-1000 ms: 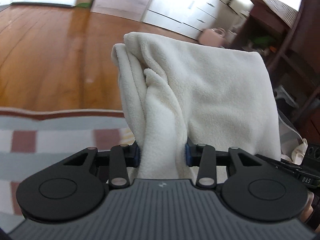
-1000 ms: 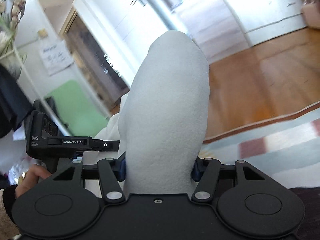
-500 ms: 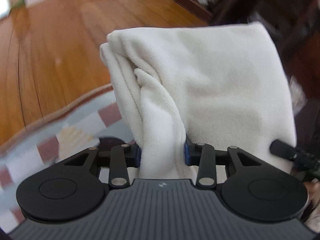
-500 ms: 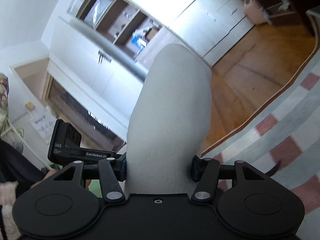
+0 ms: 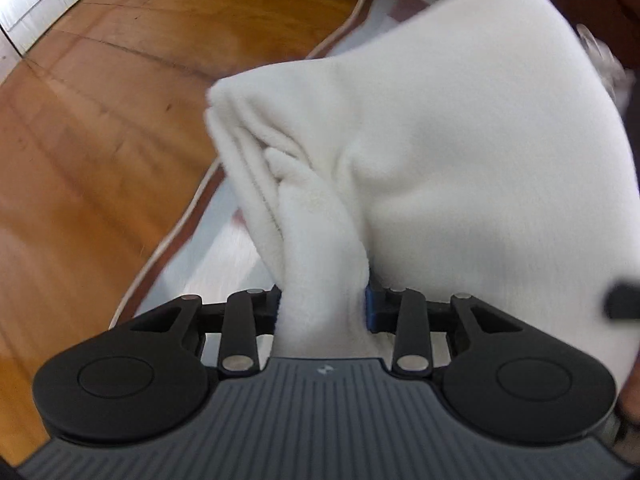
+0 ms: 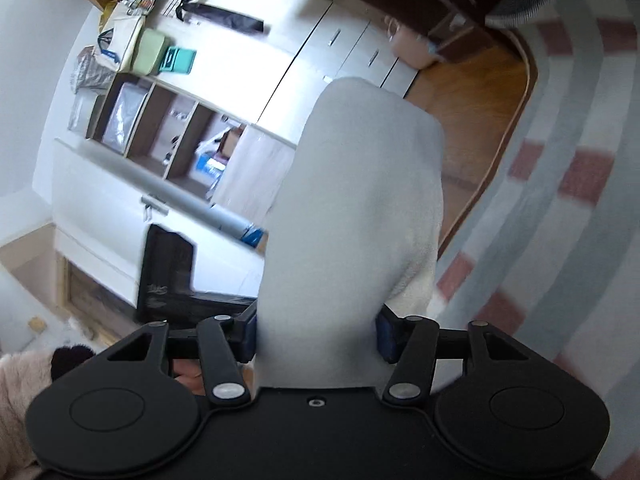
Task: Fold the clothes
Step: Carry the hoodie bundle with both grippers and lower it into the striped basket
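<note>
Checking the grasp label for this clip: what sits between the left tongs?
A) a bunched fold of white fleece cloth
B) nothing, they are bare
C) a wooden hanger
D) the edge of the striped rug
A: in the left wrist view a gathered fold of the white fleece cloth runs down between the left tongs, whose jaws are closing on it.

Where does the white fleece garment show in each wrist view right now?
Left wrist: white fleece garment fills centre and right, a bunch pinched in the left gripper.
Right wrist: it rises centre frame from the right gripper.
Shared landmark: the checked rug edging the wooden floor.
</note>
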Demonstrator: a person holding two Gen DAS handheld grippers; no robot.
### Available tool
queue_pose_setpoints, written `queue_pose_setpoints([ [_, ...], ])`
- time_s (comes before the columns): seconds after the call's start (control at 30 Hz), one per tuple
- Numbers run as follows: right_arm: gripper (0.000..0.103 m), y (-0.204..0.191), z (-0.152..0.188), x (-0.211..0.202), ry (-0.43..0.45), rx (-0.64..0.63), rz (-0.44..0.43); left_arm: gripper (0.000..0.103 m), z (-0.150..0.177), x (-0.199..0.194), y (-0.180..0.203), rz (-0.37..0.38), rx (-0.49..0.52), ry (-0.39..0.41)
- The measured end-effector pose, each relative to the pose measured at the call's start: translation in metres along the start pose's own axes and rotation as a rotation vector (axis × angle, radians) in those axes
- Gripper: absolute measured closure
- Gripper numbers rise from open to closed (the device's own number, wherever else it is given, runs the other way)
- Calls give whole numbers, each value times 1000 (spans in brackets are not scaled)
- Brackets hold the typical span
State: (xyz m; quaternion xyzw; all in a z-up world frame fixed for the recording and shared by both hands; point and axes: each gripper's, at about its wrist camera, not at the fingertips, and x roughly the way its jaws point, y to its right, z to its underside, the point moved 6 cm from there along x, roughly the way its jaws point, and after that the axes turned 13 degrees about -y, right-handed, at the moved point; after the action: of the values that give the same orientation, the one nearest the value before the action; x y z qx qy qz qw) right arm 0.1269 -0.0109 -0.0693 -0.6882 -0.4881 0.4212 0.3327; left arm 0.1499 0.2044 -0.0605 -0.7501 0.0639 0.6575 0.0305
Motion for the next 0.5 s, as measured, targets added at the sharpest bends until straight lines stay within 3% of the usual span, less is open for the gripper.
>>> queue_pose_setpoints([
  [0.1, 43, 24, -30, -5, 135, 22, 120, 66, -68, 6, 29, -123, 125, 122],
  [0.17, 30, 57, -43, -3, 233, 63, 280, 41, -108, 25, 47, -212, 180, 158],
  [0.23, 18, 97, -45, 11, 204, 62, 542, 30, -126, 66, 55, -239, 211, 71],
  [0.27, 19, 119, -41, 21, 128, 24, 704, 33, -126, 84, 53, -262, 178, 61],
  [0.3, 20, 136, -33, 29, 33, -24, 835, 33, -116, 97, 51, -227, 141, 68],
  [0.33, 21, 144, -24, 27, 3, -69, 877, 34, -105, 107, 48, -180, 105, 77],
  [0.4, 21, 140, -12, 5, 40, -112, 768, 34, -80, 119, 40, -93, 30, 117],
  [0.5, 21, 139, -23, -18, -13, -119, 682, 33, -37, 115, 20, 19, -88, 223],
])
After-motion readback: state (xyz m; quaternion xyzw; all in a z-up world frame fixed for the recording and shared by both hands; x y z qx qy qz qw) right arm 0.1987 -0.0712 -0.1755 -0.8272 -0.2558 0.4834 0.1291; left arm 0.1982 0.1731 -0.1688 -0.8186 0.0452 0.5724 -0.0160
